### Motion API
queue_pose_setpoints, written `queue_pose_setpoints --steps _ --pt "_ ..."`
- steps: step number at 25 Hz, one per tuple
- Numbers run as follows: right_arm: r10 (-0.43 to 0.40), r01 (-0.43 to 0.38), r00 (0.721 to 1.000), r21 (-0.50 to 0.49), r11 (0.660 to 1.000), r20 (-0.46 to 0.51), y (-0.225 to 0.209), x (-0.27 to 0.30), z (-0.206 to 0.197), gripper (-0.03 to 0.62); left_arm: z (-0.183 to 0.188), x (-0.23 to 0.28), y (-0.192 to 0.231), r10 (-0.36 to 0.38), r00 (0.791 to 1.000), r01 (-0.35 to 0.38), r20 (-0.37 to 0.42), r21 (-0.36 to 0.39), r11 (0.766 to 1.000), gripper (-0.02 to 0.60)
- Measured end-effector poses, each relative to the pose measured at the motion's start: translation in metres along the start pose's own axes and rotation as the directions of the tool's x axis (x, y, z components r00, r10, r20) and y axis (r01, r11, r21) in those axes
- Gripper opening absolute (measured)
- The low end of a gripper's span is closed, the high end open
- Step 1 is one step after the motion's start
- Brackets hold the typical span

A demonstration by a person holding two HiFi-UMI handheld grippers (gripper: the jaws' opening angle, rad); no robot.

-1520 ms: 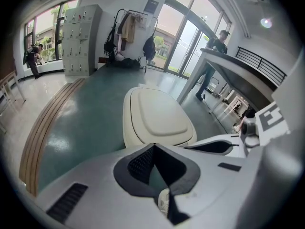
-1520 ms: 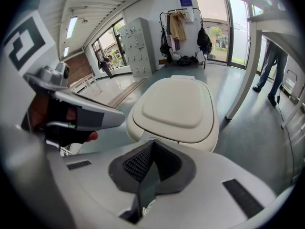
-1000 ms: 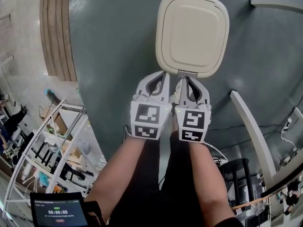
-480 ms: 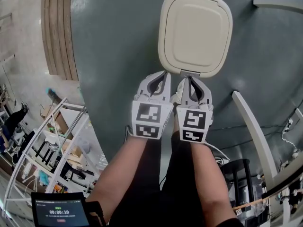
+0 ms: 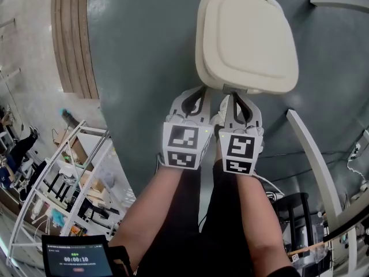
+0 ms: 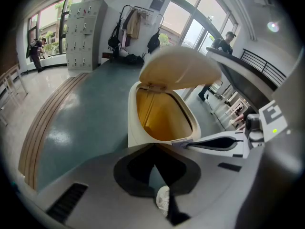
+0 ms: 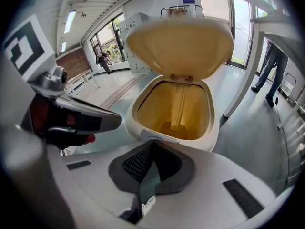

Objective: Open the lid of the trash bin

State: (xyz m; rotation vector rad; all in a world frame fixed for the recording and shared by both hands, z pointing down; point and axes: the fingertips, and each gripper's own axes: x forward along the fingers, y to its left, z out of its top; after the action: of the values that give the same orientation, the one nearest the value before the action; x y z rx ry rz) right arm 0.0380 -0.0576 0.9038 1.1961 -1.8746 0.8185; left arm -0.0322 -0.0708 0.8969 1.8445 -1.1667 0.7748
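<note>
A cream trash bin stands on the grey-green floor, and its lid [image 5: 245, 39] is raised at a tilt. The left gripper view shows that lid [image 6: 181, 68] hinged up at the back over the bin's rim [image 6: 135, 128] and yellow inside. In the right gripper view the lid [image 7: 178, 44] stands high above the open bin [image 7: 212, 130]. My left gripper [image 5: 201, 91] is shut and empty beside the bin's front edge. My right gripper [image 5: 228, 96] is shut too, its tip at the small grey front tab [image 5: 232, 89], also seen in the right gripper view [image 7: 153, 137]. Both are empty.
A wooden strip [image 5: 69, 39] runs along the floor at the left. A white rail [image 5: 314, 157] slants at the right, with a black stool [image 5: 297, 212] below it. A white wire rack [image 5: 63, 178] stands lower left. A timer screen [image 5: 78, 261] sits at the bottom edge.
The lid lay flat on the bin one second ago; it has since swung up at the front. Both grippers stay shut at the bin's front edge.
</note>
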Motion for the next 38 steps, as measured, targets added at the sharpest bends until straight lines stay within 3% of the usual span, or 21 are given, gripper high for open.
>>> queue_pose_setpoints --steps 28,38 --pt "0.064 -0.066 0.996 0.033 0.997 0.056 0.000 -0.001 0.006 0.002 -0.004 -0.002 -0.007 -0.023 1.000 0.023 -0.015 -0.010 1.000 -0.003" --pt "0.039 -0.044 0.996 0.062 0.997 0.086 -0.002 -0.008 0.012 0.002 -0.003 -0.007 -0.002 -0.014 1.000 0.014 -0.003 0.005 1.000 -0.003"
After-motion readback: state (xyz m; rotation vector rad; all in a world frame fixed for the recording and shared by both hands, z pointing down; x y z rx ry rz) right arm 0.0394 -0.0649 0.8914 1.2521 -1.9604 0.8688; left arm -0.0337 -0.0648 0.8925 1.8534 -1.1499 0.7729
